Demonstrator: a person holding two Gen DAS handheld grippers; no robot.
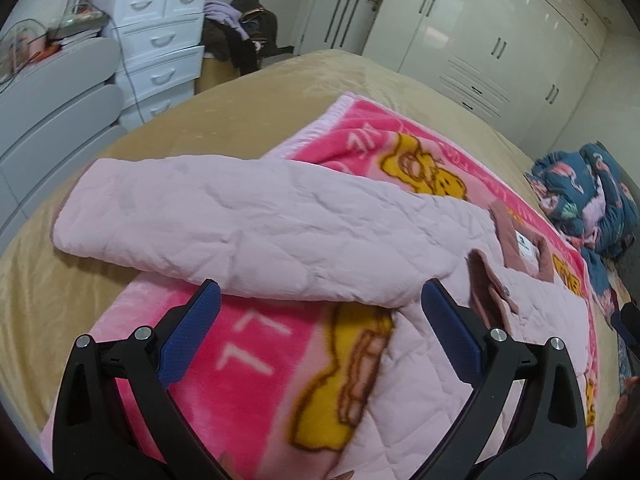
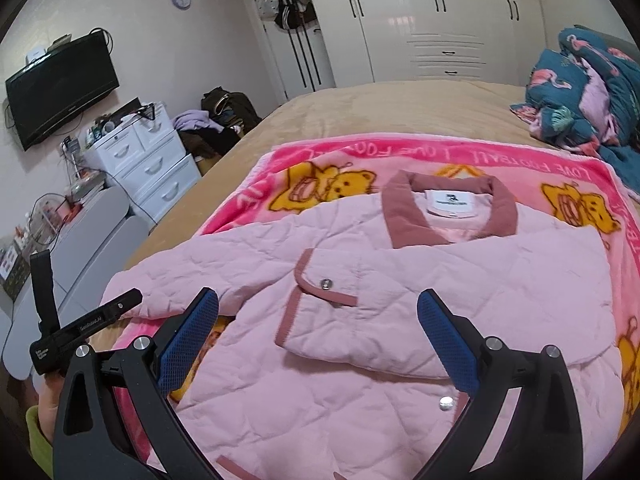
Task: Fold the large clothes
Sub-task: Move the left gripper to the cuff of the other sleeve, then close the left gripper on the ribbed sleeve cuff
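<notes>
A pale pink quilted jacket with a dusty-rose collar lies front up on a pink bear-print blanket on the bed. Its right side is folded over the body. Its left sleeve stretches out sideways past the blanket's edge. My left gripper is open and empty, just short of the sleeve's near edge. My right gripper is open and empty, hovering over the jacket's chest pocket. The left gripper's body shows at the left of the right wrist view.
The bed has a tan cover. A teal flamingo-print bundle lies at the bed's far right. White drawers and a clothes pile stand left of the bed. Wardrobes line the far wall.
</notes>
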